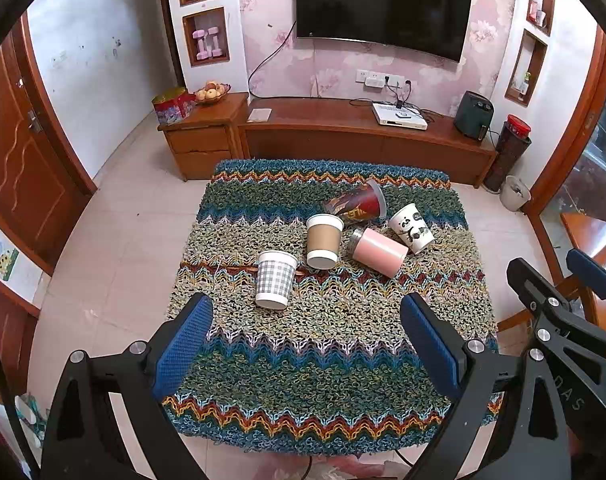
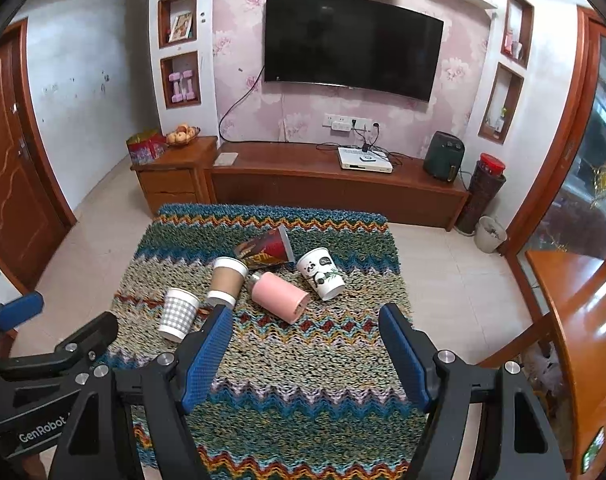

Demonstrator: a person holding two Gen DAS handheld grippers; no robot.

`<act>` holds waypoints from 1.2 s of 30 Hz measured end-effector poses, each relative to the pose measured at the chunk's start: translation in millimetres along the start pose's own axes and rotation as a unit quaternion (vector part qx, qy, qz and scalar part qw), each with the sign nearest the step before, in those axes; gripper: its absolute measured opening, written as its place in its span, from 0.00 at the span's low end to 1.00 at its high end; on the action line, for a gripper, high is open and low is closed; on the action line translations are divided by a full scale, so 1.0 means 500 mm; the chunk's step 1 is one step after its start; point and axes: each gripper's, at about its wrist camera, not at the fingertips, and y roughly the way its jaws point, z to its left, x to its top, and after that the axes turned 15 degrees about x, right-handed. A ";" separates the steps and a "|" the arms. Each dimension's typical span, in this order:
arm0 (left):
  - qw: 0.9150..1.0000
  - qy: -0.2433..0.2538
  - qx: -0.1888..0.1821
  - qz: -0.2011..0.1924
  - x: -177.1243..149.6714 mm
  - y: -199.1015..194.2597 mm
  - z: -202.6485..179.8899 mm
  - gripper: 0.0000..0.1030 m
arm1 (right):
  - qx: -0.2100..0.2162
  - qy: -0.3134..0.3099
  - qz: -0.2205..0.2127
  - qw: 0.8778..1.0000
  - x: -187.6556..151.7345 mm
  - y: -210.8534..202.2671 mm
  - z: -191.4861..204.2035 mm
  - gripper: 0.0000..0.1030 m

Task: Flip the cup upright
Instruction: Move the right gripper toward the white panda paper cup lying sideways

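Observation:
Several cups lie on their sides on a table covered with a zigzag knitted cloth (image 1: 327,360): a grey checked paper cup (image 1: 274,278) (image 2: 178,313), a brown sleeved paper cup (image 1: 323,241) (image 2: 225,281), a pink tumbler (image 1: 377,252) (image 2: 281,296), a panda-print cup (image 1: 411,227) (image 2: 321,273) and a red printed cup (image 1: 357,202) (image 2: 267,249). My left gripper (image 1: 307,312) is open and empty above the near part of the cloth, short of the checked cup. My right gripper (image 2: 306,322) is open and empty, just short of the pink tumbler.
A wooden TV cabinet (image 1: 343,128) with a white set-top box (image 1: 399,116) and a dark appliance (image 1: 473,114) stands beyond the table. A side cabinet with a fruit bowl (image 1: 211,92) is at the back left. A white bin (image 1: 514,193) stands on the tiled floor at right.

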 end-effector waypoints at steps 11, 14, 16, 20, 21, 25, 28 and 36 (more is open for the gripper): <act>1.000 -0.010 0.011 0.001 -0.011 0.005 -0.026 0.93 | 0.008 -0.008 0.005 1.000 -0.012 0.006 -0.026 0.74; 1.000 -0.015 0.014 0.004 -0.018 0.009 -0.036 0.93 | 0.006 -0.016 0.007 1.000 -0.019 0.010 -0.035 0.74; 1.000 -0.021 0.016 0.007 -0.024 0.011 -0.045 0.93 | 0.008 -0.020 0.010 1.000 -0.024 0.013 -0.043 0.74; 0.999 -0.028 0.024 0.012 -0.038 0.016 -0.068 0.93 | 0.012 -0.034 0.017 0.999 -0.034 0.017 -0.063 0.74; 0.999 -0.029 0.025 0.013 -0.041 0.018 -0.073 0.93 | 0.014 -0.037 0.019 0.999 -0.038 0.019 -0.066 0.74; 0.999 -0.030 0.028 0.019 -0.056 0.023 -0.092 0.93 | 0.027 -0.034 0.026 0.999 -0.054 0.027 -0.089 0.74; 0.999 -0.031 0.035 0.019 -0.066 0.027 -0.106 0.93 | 0.034 -0.032 0.029 0.998 -0.063 0.034 -0.105 0.74; 0.998 -0.041 0.042 0.027 -0.067 0.049 -0.109 0.93 | 0.034 -0.068 0.033 0.997 -0.065 0.060 -0.110 0.74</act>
